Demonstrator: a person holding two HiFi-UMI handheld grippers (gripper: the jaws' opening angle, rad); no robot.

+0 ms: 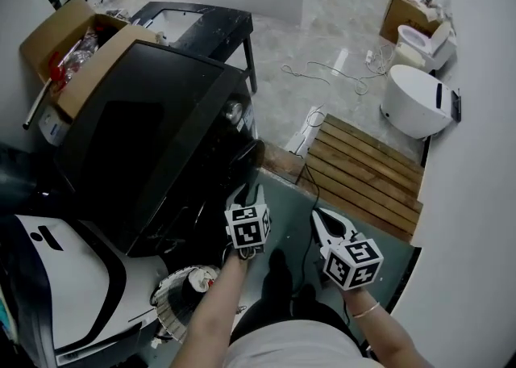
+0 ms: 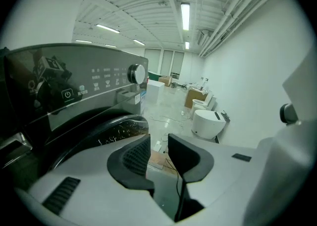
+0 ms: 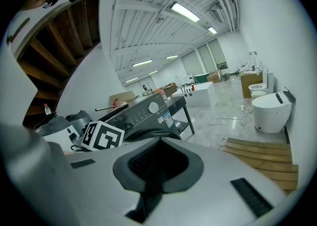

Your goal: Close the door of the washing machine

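washing machine door: centre-left, looks flush with front, latch unconfirmed | left gripper nearer, door just up-left of its part-spread, empty fingers | right gripper further right: fingers pressed together

Head view looks steeply down; gripper views share washing machine.

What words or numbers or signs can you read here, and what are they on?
No word or number reads clearly.
Power sign, no letters: on the washing machine panel.
Small labels beside the knob: too blurred to read.
Sticker on the washing machine's front: too small to read.
Marker cube: black-and-white squares, no words.
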